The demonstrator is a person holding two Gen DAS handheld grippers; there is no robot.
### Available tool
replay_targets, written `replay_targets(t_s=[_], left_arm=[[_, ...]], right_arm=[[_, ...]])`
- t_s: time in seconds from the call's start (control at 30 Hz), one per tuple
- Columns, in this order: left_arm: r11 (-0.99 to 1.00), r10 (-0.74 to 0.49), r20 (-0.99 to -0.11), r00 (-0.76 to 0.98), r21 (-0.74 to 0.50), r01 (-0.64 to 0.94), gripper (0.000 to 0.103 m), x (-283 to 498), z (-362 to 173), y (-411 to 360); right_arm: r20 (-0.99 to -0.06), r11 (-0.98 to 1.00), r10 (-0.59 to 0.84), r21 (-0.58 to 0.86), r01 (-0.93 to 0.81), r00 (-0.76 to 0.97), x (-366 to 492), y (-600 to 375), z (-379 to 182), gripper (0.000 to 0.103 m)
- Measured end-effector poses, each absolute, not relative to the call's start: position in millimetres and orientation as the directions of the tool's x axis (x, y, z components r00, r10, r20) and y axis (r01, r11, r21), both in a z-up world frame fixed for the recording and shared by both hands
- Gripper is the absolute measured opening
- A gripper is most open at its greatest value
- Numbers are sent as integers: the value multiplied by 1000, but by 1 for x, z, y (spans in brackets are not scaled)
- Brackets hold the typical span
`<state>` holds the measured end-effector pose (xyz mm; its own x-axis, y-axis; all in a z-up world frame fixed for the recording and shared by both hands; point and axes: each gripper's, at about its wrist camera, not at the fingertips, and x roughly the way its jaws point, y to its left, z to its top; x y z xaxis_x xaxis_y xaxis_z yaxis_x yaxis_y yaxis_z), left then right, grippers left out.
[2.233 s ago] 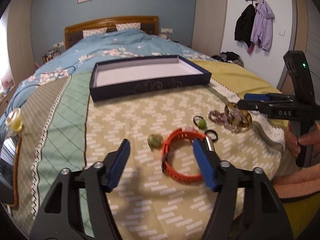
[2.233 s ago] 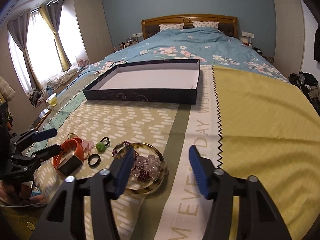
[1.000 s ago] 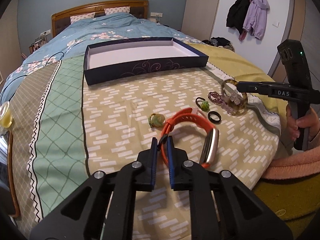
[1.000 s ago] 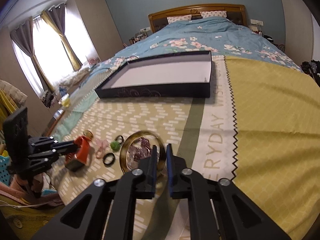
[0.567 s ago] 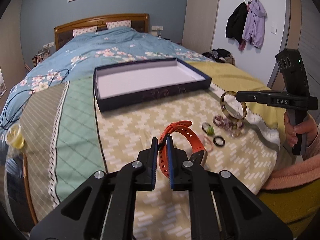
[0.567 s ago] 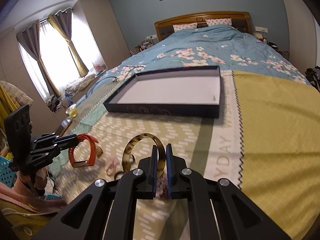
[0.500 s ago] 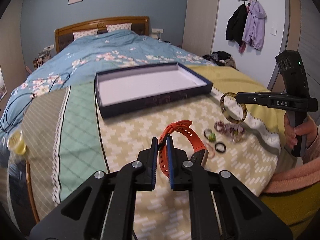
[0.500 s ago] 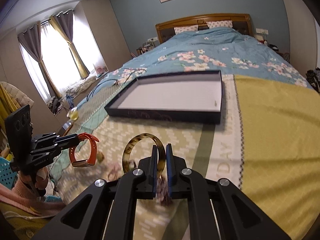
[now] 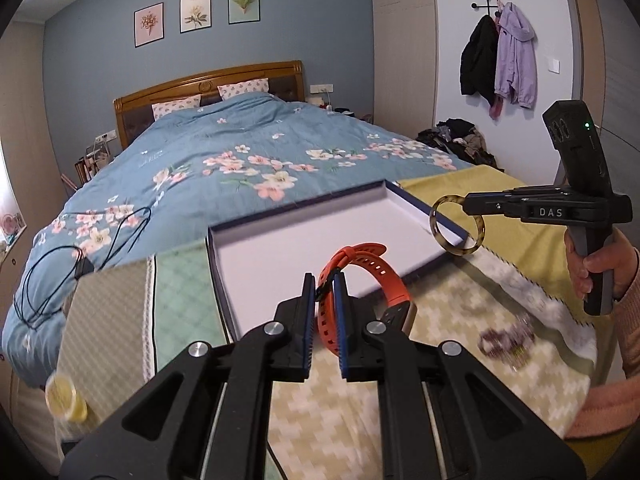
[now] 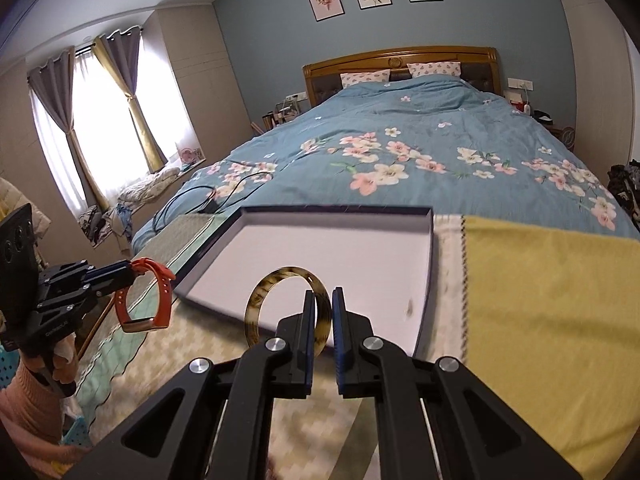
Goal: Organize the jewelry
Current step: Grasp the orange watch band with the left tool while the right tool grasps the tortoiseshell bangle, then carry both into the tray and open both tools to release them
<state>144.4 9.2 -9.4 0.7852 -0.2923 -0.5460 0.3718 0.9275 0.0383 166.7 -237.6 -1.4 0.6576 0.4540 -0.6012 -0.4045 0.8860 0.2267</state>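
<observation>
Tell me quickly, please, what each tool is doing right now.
Left tool: closed on the orange watch, lifted off the bed.
Right tool: closed on the tortoiseshell bangle, held in the air.

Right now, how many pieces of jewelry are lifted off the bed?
2. An orange watch band clamped in the left tool, and a tortoiseshell bangle clamped in the right tool. A beaded bracelet lies on the blanket; blur may hide others.

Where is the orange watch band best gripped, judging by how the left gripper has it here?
By the strap, as now: the left gripper pinches the flat strap of the orange watch band across its thin faces, coming from the loop's open side. The heavier watch body hangs below, clear of the pads. The navy box lies ahead.
</observation>
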Motion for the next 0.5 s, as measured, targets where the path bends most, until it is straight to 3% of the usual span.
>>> replay_targets(t_s=[0.5], left_arm=[[929, -264, -590, 763, 57, 365, 10, 263, -15, -7]], right_arm=[[-665, 907, 413, 238, -348, 623, 273, -214, -23, 7]])
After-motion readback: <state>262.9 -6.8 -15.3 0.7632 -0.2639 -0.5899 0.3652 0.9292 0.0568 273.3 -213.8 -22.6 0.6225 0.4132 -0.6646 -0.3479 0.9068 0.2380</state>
